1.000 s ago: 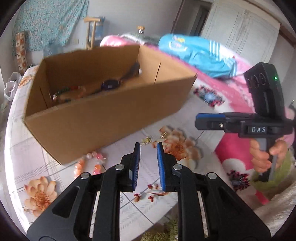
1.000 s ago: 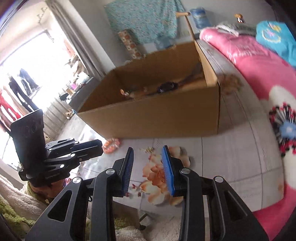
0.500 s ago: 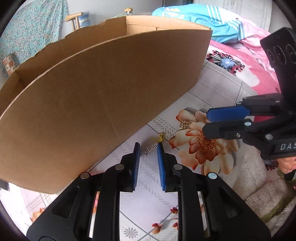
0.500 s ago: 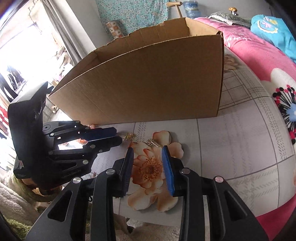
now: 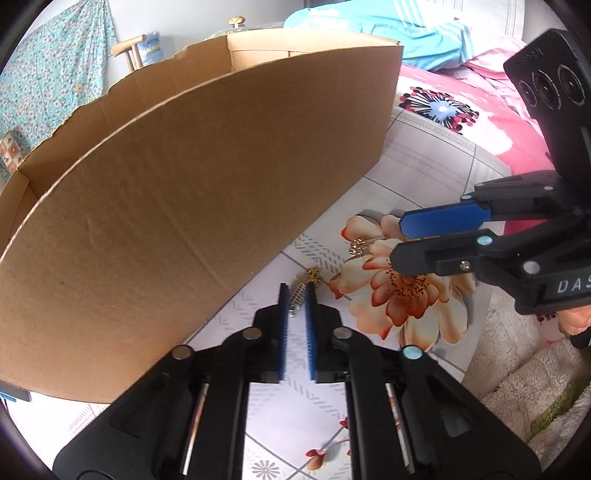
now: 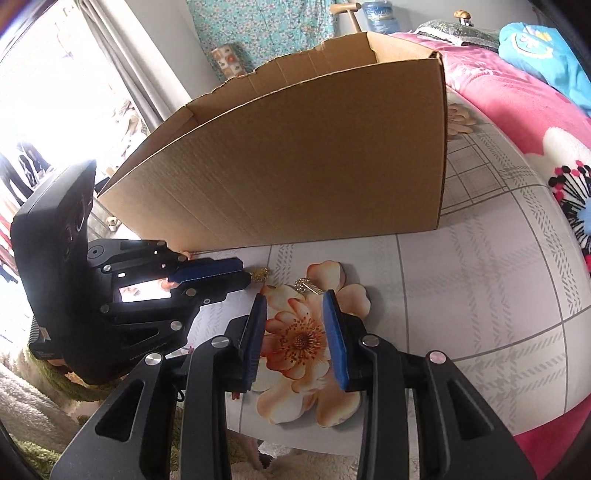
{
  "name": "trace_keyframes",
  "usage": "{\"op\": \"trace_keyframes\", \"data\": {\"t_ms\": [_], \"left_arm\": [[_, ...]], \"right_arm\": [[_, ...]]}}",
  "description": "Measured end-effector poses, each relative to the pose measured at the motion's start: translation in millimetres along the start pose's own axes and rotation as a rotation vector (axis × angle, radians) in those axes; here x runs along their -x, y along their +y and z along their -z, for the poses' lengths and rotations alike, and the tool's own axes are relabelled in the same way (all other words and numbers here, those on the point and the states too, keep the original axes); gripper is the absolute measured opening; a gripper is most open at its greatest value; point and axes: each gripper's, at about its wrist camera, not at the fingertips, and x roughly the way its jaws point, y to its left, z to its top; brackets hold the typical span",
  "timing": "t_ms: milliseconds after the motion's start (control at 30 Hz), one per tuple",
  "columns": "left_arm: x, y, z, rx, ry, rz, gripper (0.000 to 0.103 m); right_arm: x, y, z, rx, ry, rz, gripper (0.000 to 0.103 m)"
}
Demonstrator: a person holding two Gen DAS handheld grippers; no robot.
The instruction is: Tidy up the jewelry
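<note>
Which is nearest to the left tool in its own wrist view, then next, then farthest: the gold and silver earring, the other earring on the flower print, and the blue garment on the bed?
1. Gold and silver earring, between the left tool's fingertips.
2. Other earring, further right on the flower print, near the right tool.
3. Blue garment, far back on the bed, beyond the cardboard box.

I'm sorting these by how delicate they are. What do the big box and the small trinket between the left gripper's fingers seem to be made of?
The box looks like plain brown corrugated cardboard, matte, with faint ribbing and a ragged torn top edge. The trinket between the left gripper pads looks like thin metal: a gold-toned glittery top and a silvery ribbed part that catches light. Whether it is real gold or plating cannot be told.
</note>
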Motion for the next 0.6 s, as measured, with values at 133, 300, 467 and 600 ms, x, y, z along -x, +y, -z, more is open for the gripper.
{"op": "trace_keyframes", "data": {"t_ms": [133, 300, 467, 600], "left_arm": [[2, -3, 3, -0.003, -0.007, -0.012, 0.004], [7, 1, 10, 0.036, -0.012, -0.008, 0.004], [14, 8, 20, 0.089, -0.015, -0.010, 0.004], [18, 14, 27, 0.133, -0.021, -0.011, 0.004]], "right_arm": [[3, -1, 1, -0.006, -0.007, 0.004, 0.031], [5, 0, 2, -0.010, -0.014, 0.001, 0.031], [8, 6, -1, 0.009, -0.024, -0.026, 0.031], [1, 25, -6, 0.083, -0.030, -0.017, 0.032]]}}
